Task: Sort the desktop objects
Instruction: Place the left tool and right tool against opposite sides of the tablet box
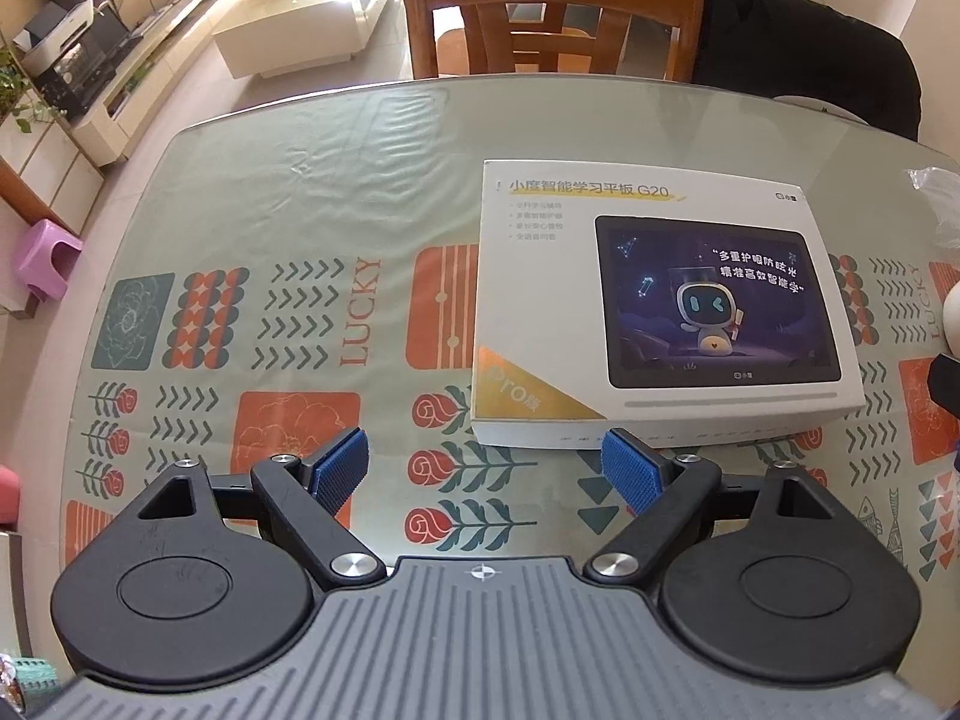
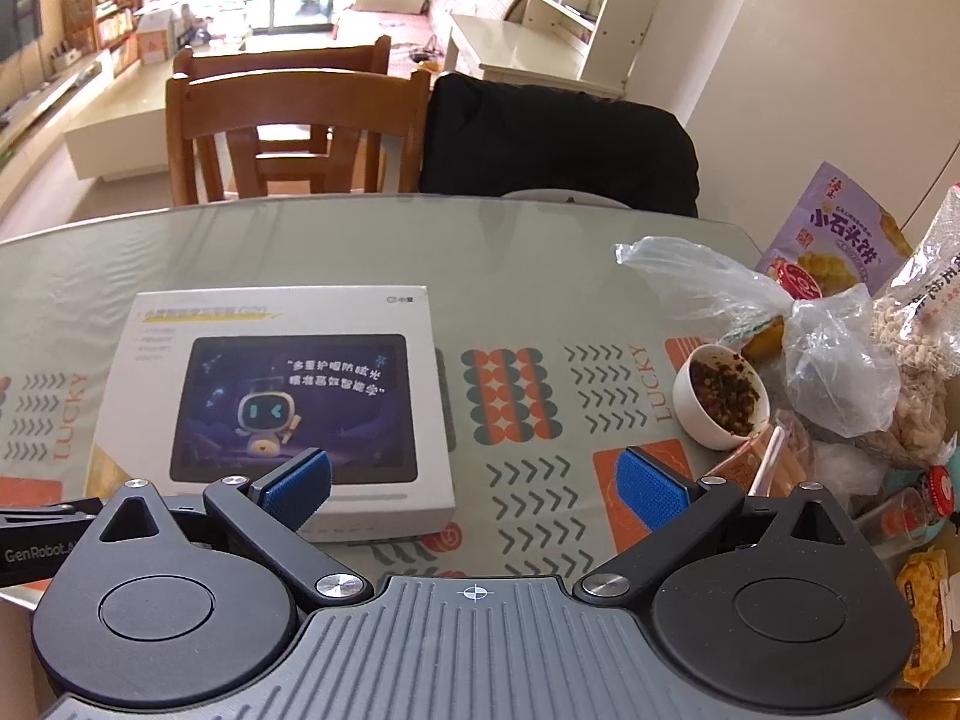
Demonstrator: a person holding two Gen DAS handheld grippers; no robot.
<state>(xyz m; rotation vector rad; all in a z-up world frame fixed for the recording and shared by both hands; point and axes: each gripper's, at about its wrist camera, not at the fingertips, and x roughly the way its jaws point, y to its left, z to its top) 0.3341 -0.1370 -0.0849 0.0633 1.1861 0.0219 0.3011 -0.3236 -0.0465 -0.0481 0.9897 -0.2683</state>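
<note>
I hold my left gripper (image 1: 483, 468) and right gripper (image 2: 474, 483) spread wide and empty just short of the tablet box (image 2: 276, 402), which lies flat on the table (image 2: 300, 240), clutter piled beyond its right side.

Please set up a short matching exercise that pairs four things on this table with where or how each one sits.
Things
1. flat white cardboard tablet box
2. small white ceramic bowl
3. purple printed snack packet
4. crumpled clear plastic bag

Places or states
A. standing upright at the far right edge
B. lying face up, left of the bowl
C. holding a dark chopped filling
D. slumped just behind the bowl

Pairs: 1-B, 2-C, 3-A, 4-D
</note>
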